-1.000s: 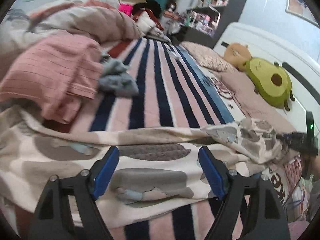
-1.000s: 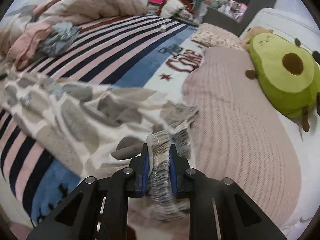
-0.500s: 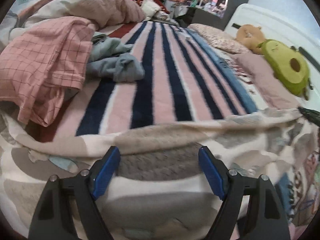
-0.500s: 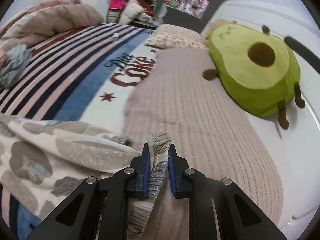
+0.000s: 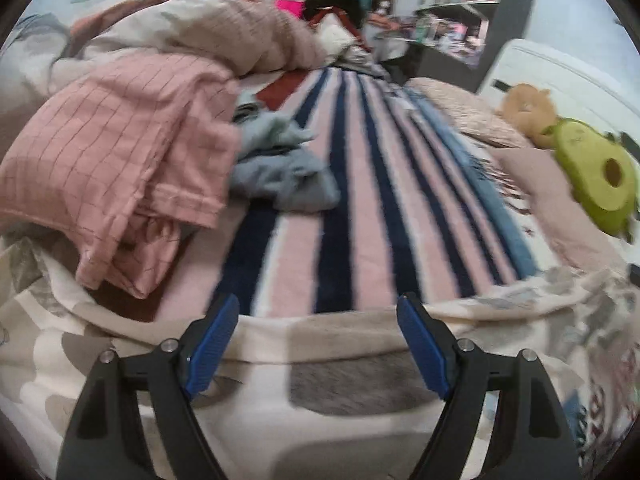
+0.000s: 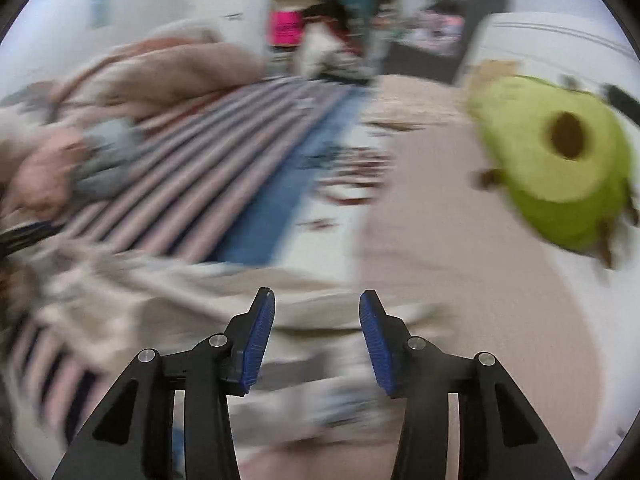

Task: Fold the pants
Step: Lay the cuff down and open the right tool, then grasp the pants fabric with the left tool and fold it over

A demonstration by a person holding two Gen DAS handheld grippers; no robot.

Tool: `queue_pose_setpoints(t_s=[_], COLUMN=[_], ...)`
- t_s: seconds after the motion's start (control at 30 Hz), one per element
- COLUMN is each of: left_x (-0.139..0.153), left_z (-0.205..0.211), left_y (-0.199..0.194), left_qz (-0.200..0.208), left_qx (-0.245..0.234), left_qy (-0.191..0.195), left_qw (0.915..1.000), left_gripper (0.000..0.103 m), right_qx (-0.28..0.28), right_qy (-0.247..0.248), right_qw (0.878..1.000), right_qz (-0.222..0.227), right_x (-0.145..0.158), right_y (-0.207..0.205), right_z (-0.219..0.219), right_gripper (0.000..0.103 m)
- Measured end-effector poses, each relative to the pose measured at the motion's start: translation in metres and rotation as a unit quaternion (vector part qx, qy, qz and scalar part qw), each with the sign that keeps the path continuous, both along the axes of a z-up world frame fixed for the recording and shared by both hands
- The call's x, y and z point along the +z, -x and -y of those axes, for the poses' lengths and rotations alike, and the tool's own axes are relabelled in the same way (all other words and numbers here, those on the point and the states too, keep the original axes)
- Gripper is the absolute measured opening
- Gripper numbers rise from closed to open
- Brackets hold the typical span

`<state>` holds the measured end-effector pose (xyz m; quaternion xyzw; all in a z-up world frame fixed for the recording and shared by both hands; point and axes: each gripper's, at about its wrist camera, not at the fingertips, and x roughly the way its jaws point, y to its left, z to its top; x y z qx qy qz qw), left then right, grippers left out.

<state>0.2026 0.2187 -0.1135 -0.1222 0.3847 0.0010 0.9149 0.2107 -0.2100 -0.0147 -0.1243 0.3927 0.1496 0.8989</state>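
The pants [image 5: 340,364] are cream with grey blotches and lie spread across the near edge of the striped bed. My left gripper [image 5: 318,340] is open and hangs just above them, holding nothing. In the right wrist view the pants [image 6: 180,304] are blurred by motion and lie below and left of my right gripper [image 6: 317,340], which is open and empty above their right end.
A pink checked garment [image 5: 116,168] and a grey garment [image 5: 284,176] lie on the striped blanket [image 5: 360,220] behind the pants. An avocado plush [image 6: 560,176] and a beige pillow [image 6: 460,240] sit to the right. A rumpled duvet [image 5: 224,32] fills the back left.
My right gripper has opened and let go of the pants' end, and it is moving fast. The pants now lie flatter along the near edge. My left gripper stays open.
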Motion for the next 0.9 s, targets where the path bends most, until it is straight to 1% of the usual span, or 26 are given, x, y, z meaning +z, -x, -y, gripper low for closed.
queue_pose_setpoints(t_s=[0.03, 0.1, 0.13, 0.17, 0.23, 0.27, 0.37, 0.43, 0.53, 0.67, 0.77, 0.83, 0.9], left_x=[0.002, 0.0, -0.002, -0.005, -0.012, -0.017, -0.027, -0.028, -0.029, -0.034, -0.039, -0.04, -0.039], left_z=[0.005, 0.014, 0.018, 0.02, 0.024, 0.024, 0.019, 0.013, 0.008, -0.003, -0.013, -0.019, -0.024], left_y=[0.003, 0.008, 0.011, 0.014, 0.019, 0.02, 0.015, 0.01, 0.0, -0.027, -0.044, -0.052, -0.054], left_qz=[-0.001, -0.014, -0.02, -0.025, -0.038, -0.048, -0.063, -0.062, -0.061, -0.066, -0.069, -0.07, -0.068], left_qx=[-0.016, -0.053, -0.068, -0.078, -0.084, -0.085, -0.074, -0.061, -0.036, -0.009, 0.014, 0.031, 0.042], left_qy=[0.003, 0.016, 0.022, 0.025, 0.023, 0.017, 0.006, 0.004, -0.023, -0.024, -0.015, -0.013, -0.01], left_qw=[0.9999, 0.9983, 0.9972, 0.9963, 0.9955, 0.9951, 0.9952, 0.9962, 0.9972, 0.9975, 0.9974, 0.997, 0.9968], left_gripper=[0.078, 0.078, 0.078, 0.078, 0.077, 0.074, 0.072, 0.072, 0.072, 0.072, 0.072, 0.072, 0.072], right_qx=[0.021, 0.068, 0.078, 0.09, 0.097, 0.092, 0.063, 0.045, 0.021, 0.0, -0.025, -0.039, -0.052], right_qy=[-0.01, -0.031, -0.035, -0.037, -0.027, -0.02, -0.028, -0.025, -0.035, -0.027, -0.02, -0.017, -0.027], right_qw=[1.0, 0.995, 0.993, 0.99, 0.988, 0.988, 0.989, 0.991, 0.992, 0.994, 0.995, 0.995, 0.994], right_qz=[-0.013, -0.062, -0.078, -0.101, -0.121, -0.126, -0.134, -0.124, -0.117, -0.103, -0.095, -0.093, -0.095], right_x=[-0.004, -0.023, -0.032, -0.046, -0.068, -0.079, -0.1, -0.104, -0.105, -0.103, -0.106, -0.11, -0.113], right_y=[0.004, 0.007, 0.007, 0.006, 0.007, 0.003, -0.016, -0.029, -0.05, -0.074, -0.091, -0.101, -0.108], right_z=[-0.01, -0.036, -0.044, -0.054, -0.067, -0.071, -0.072, -0.07, -0.065, -0.057, -0.049, -0.043, -0.036], right_gripper=[0.032, 0.007, 0.005, 0.006, 0.006, 0.006, 0.006, 0.006, 0.006, 0.005, 0.003, 0.003, 0.003])
